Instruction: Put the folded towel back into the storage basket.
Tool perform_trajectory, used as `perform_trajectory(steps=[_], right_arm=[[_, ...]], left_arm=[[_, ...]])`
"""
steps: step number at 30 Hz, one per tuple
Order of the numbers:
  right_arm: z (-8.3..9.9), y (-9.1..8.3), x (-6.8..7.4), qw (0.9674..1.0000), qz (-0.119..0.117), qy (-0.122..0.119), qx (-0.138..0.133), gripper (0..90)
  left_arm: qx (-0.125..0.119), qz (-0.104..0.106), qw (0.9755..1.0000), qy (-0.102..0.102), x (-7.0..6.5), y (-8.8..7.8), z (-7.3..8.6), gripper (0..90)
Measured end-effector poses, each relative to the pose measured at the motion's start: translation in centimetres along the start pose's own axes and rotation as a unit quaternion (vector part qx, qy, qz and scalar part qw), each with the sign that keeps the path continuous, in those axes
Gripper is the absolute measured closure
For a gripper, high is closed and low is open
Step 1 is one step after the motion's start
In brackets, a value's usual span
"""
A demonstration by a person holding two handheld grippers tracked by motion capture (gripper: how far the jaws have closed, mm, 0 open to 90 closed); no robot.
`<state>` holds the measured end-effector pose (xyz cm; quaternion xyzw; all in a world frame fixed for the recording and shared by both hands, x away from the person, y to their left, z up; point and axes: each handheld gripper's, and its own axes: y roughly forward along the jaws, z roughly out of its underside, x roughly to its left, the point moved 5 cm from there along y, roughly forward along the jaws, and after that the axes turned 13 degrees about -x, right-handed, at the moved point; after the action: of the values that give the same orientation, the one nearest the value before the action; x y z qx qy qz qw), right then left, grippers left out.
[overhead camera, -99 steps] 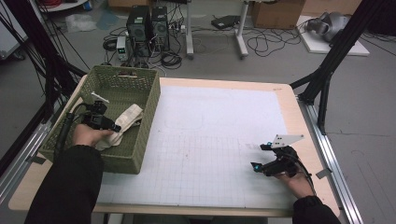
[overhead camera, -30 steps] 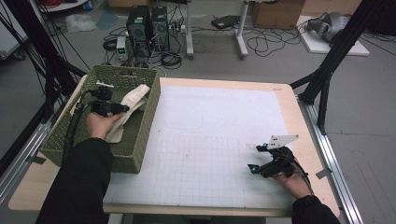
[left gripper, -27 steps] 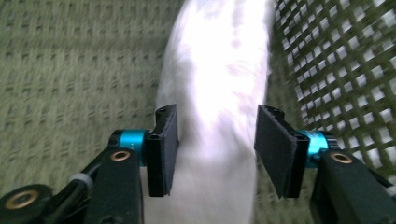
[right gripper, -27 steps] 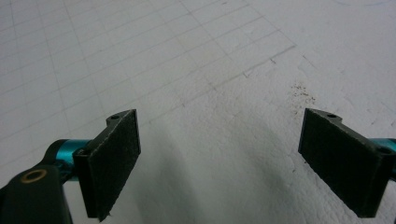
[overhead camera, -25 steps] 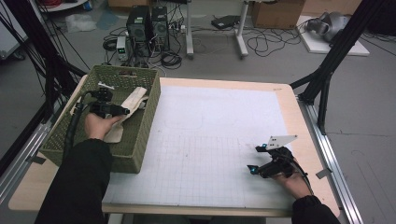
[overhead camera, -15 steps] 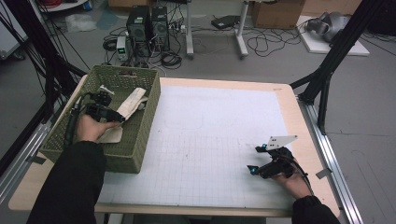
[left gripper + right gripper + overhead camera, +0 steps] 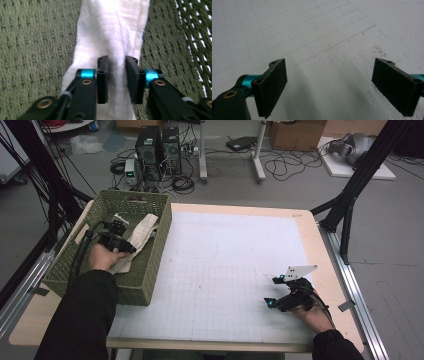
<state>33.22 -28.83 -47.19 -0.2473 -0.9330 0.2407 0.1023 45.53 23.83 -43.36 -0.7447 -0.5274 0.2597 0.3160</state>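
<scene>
Inside the green woven basket (image 7: 150, 270), left half of the table (image 7: 240, 210): one white cloth (image 7: 141, 232), long and loosely folded, draped from the basket floor up toward the right-hand wall.

Left gripper (image 7: 131, 249): down in the basket, jaws drawn close on a raised fold of the cloth. The left gripper view shows the pads (image 7: 103, 75) pinching a bunched ridge of the fabric (image 7: 115, 32), with the weave of the basket (image 7: 32, 50) on both sides. State: clamped on the cloth.

Right gripper (image 7: 270, 303): resting low at the near right of the white gridded mat (image 7: 225, 270), well apart from the basket. Jaws spread wide, nothing between them; the right gripper view has bare mat (image 7: 324, 37) under the pads (image 7: 272, 85).

Step in hand, as judged: lifting the cloth out of the basket.

Handling notes:
- Keep the pinch firm on the fold; soft fabric slips from a light grip.
- Raise straight up until the trailing end is above the rim, so it does not drag or snag on the weave.
- Carry across to the mat only once the hanging end swings free.
- Watch that the basket does not tip or slide with the pull.
- The right gripper, already spread, is well placed to take a second corner for laying the cloth flat.
</scene>
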Motion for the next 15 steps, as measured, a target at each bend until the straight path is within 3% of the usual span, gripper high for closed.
perform_trajectory(steps=[6,11,13,15], right_arm=[[0.0,-0.1,0.0,1.0,0.001,-0.002,-0.001,11.9],[0.0,0.0,0.0,1.0,0.001,-0.004,-0.001,11.9],[0.0,0.0,0.0,1.0,-0.001,-0.001,0.0,11.9],[0.0,0.0,0.0,1.0,0.0,-0.002,0.0,11.9]], left_arm=[[0.003,-0.013,0.9995,0.029,0.5,-1.9,0.0,53.4],[0.019,-0.02,0.9993,0.024,1.2,-2.8,1.3,45.1],[0.035,-0.014,0.999,0.024,1.2,-3.0,1.8,45.9],[0.061,0.001,0.9979,0.023,1.1,-2.8,2.4,55.7]])
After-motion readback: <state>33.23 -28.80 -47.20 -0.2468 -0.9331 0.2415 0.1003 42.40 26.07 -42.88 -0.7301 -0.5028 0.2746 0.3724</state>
